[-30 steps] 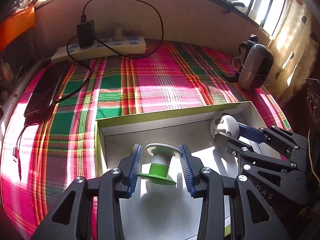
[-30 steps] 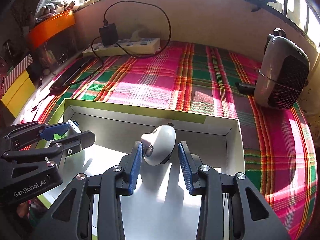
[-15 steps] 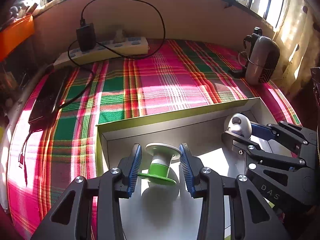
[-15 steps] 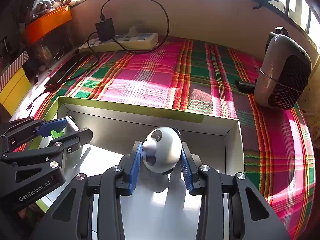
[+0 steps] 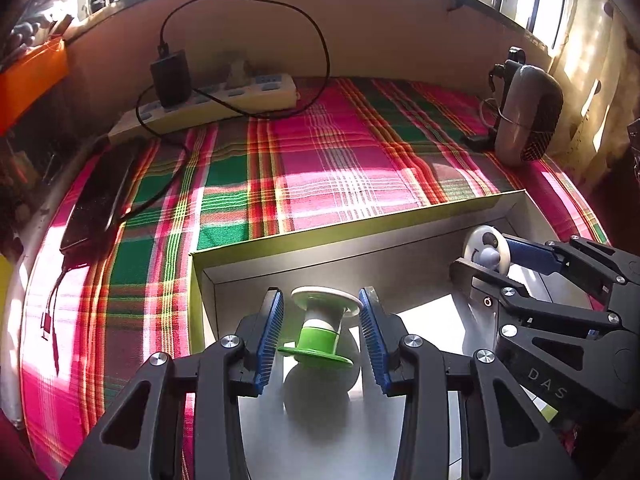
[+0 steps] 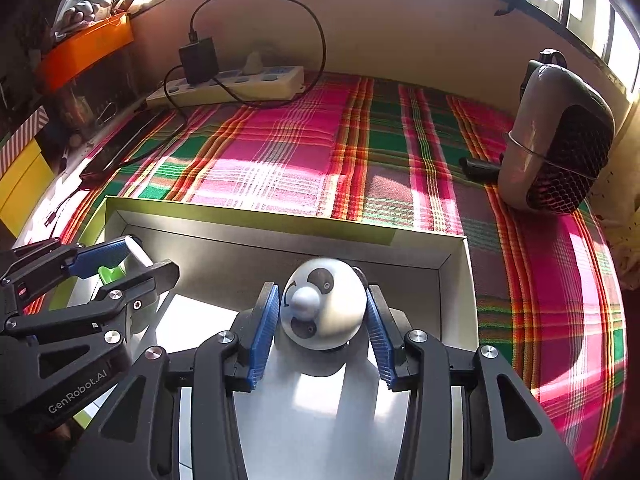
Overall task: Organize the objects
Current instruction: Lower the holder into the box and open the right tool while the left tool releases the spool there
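A shallow white box with a green rim [image 5: 340, 232] [image 6: 248, 216] lies on the plaid cloth. My left gripper [image 5: 320, 294] [image 6: 152, 256] is shut on a tilted green and white spool [image 5: 316, 336] [image 6: 108, 274], held above the box's left half with its shadow on the floor below. My right gripper [image 6: 322, 289] [image 5: 480, 254] is over the right half. Its jaws are opening around a white panda ball [image 6: 324, 312] [image 5: 484, 244]. The ball sits between the blue pads, face towards the camera, with a thin gap at the left pad.
A power strip [image 5: 224, 100] with a black charger and looped cable lies along the back wall. A dark phone [image 5: 100, 196] lies at the cloth's left edge. A grey fan heater [image 6: 560, 156] stands at the right. An orange tray [image 6: 88, 56] sits on the left shelf.
The panda ball came fully between the right pads and rolled to face the camera, and the right jaws have since widened. The left gripper and spool have kept still.
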{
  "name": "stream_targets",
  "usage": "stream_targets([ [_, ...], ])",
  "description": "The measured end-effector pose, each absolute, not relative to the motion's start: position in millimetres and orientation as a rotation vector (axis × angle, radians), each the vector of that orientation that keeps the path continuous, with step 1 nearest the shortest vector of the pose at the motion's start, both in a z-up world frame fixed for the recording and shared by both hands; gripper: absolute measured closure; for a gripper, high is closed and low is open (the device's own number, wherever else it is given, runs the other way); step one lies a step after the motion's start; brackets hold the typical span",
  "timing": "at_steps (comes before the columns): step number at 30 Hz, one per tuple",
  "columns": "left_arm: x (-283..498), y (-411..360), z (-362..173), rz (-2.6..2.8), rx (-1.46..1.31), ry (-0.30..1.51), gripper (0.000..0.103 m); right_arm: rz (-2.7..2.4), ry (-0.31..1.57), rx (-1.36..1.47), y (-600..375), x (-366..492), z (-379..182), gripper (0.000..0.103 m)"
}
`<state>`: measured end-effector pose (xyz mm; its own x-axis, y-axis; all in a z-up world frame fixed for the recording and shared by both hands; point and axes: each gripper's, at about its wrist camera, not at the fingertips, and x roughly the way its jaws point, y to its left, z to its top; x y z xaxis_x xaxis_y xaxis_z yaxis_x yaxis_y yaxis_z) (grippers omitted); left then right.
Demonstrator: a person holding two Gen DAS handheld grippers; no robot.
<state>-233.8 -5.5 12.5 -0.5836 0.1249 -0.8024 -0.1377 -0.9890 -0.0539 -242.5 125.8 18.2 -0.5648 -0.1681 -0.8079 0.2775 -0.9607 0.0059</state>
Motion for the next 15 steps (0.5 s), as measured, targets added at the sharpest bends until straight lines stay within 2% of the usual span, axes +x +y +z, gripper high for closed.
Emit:
stream_targets([
  [15,-214,-11,27,2.686,-1.288,-0.039,0.065,-2.602,0.140,1.273,134,-227,29,0.056],
])
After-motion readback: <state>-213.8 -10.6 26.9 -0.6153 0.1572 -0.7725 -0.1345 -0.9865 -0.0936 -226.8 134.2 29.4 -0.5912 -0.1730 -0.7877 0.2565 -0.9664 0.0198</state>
